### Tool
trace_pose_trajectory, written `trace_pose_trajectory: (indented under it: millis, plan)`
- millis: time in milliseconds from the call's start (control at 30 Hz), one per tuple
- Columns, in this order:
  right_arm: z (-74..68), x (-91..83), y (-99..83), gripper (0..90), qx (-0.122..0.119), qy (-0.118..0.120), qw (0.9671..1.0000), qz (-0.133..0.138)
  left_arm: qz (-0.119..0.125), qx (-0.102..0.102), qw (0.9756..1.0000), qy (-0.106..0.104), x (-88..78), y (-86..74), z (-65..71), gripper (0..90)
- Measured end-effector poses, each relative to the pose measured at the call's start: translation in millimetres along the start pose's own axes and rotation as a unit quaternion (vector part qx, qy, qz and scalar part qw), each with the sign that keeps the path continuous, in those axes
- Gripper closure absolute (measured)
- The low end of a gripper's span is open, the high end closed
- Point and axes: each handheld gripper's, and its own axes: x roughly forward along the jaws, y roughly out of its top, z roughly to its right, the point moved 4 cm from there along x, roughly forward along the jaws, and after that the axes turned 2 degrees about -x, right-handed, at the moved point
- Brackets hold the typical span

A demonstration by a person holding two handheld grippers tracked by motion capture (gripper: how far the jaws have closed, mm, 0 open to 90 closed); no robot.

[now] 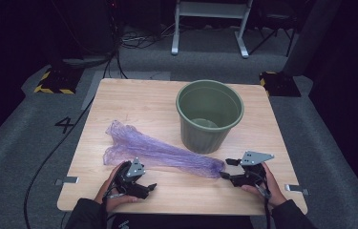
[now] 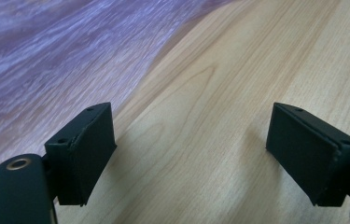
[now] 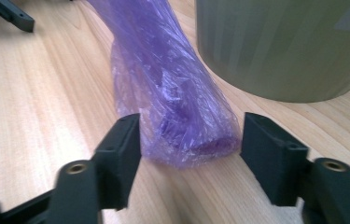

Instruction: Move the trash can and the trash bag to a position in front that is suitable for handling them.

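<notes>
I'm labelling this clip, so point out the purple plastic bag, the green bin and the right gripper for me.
purple plastic bag (image 1: 162, 153): high view, middle of its crumpled length.
green bin (image 1: 205, 138): high view, front outer wall.
right gripper (image 3: 189, 140): right gripper view, midway between its fingertips, at the bag's end.

One wooden table (image 1: 119, 102) carries one purple plastic bag (image 1: 157, 152) and one green bucket (image 1: 209, 117); two hand-held grippers work over it, the left gripper (image 1: 141, 183) and the right gripper (image 1: 228, 168), each held in one of a person's two hands and each showing two black jaws in its own view; beyond the table, two yellow-and-black striped floor blocks (image 1: 55, 81) sit at the far corners, one white-legged frame (image 1: 210, 28) stands on the grey floor, and a single painted numeral 4 (image 1: 65, 125) marks the carpet at left
</notes>
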Motion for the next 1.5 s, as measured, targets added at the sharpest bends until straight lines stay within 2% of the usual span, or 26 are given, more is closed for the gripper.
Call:
trace_pose_trajectory:
  millis: [100, 133, 200, 267, 367, 400, 433, 533, 667, 733, 800, 833, 900, 933, 967, 1000, 1100, 1167, 1267, 1433, 1467, 1500]
  plan:
    - [2.1, 5.1, -0.2, 53.6, 0.000, -0.006, 1.0000, -0.002, -0.004, 0.013, 0.9999, 0.004, 1.1, 5.5, 2.4, 15.5]
    - [2.7, 6.0, -0.3, 56.3, -0.001, -0.006, 1.0000, -0.001, 0.002, 0.020, 0.9998, 0.000, 0.5, 9.4, 2.4, 15.6]
    - [5.5, 8.3, -0.8, 64.9, 0.001, -0.007, 1.0000, 0.001, 0.014, 0.019, 0.9997, 0.004, -1.2, 15.3, 0.7, 15.5]
    - [6.4, 8.7, -0.9, 67.8, 0.002, -0.006, 1.0000, 0.002, 0.030, 0.017, 0.9994, 0.006, -4.0, 23.2, -2.8, 15.5]
    - [8.5, 10.2, -0.9, 73.0, 0.001, -0.005, 1.0000, 0.006, 0.034, 0.027, 0.9988, 0.023, -5.4, 31.2, -8.6, 15.6]
    - [9.7, 11.9, -1.2, 74.2, 0.000, -0.005, 1.0000, 0.004, 0.036, 0.033, 0.9985, 0.027, -6.3, 36.2, -14.3, 15.6]
    - [9.7, 11.9, -1.2, 74.2, 0.000, -0.005, 1.0000, 0.004, 0.036, 0.033, 0.9985, 0.027, -6.3, 36.2, -14.3, 15.6]
    - [12.0, 14.5, -1.4, 73.0, 0.001, -0.007, 1.0000, 0.001, 0.040, 0.034, 0.9983, 0.027, -5.2, 42.9, -25.8, 15.6]
    - [13.5, 16.8, -1.2, 70.5, -0.002, -0.005, 1.0000, -0.002, 0.034, 0.045, 0.9981, 0.026, 2.1, 50.9, -40.0, 15.8]
    - [14.9, 18.9, -1.3, 69.7, 0.000, -0.004, 1.0000, -0.006, 0.029, 0.059, 0.9977, 0.019, 4.3, 55.7, -40.5, 15.5]
    - [15.8, 21.3, -1.7, 69.7, -0.001, 0.010, 0.9999, -0.009, 0.027, 0.070, 0.9971, 0.015, 7.8, 60.7, -40.8, 15.5]
    - [15.8, 21.3, -1.7, 69.7, -0.001, 0.010, 0.9999, -0.009, 0.027, 0.071, 0.9970, 0.017, 10.0, 61.9, -40.9, 15.5]
    - [15.7, 21.8, -2.3, 69.6, 0.003, 0.017, 0.9998, -0.011, 0.011, 0.077, 0.9968, 0.019, 18.6, 63.1, -44.0, 15.8]
    - [15.7, 21.4, -2.5, 69.2, 0.004, 0.021, 0.9997, -0.011, -0.003, 0.073, 0.9971, 0.021, 25.1, 61.6, -46.2, 16.2]
    - [15.7, 21.4, -2.5, 69.2, 0.004, 0.021, 0.9997, -0.011, -0.003, 0.073, 0.9971, 0.021, 25.1, 61.6, -46.2, 16.3]
    - [15.7, 21.0, -2.7, 68.3, 0.003, 0.021, 0.9997, -0.013, -0.021, 0.069, 0.9972, 0.021, 30.8, 58.8, -49.4, 16.4]
    - [16.2, 21.3, -3.5, 67.0, 0.003, 0.023, 0.9996, -0.015, -0.024, 0.061, 0.9977, 0.016, 34.4, 56.7, -52.4, 16.9]
    - [16.7, 21.5, -4.1, 66.2, 0.004, 0.024, 0.9996, -0.016, -0.026, 0.047, 0.9985, 0.013, 36.7, 53.6, -56.9, 17.5]
    - [17.2, 21.5, -4.8, 65.3, 0.004, 0.026, 0.9995, -0.016, -0.027, 0.036, 0.9989, 0.009, 38.3, 51.7, -59.5, 18.6]
    - [18.6, 21.1, -6.0, 58.6, 0.012, 0.025, 0.9995, -0.015, -0.024, 0.020, 0.9995, -0.007, 39.3, 48.7, -62.3, 27.1]
    - [18.8, 19.8, -6.9, 55.5, 0.012, 0.026, 0.9995, -0.015, -0.020, 0.016, 0.9997, -0.008, 38.9, 48.4, -62.8, 34.8]
    - [18.8, 19.8, -6.9, 55.5, 0.012, 0.026, 0.9995, -0.015, -0.017, 0.013, 0.9997, -0.009, 38.8, 48.1, -63.2, 34.8]
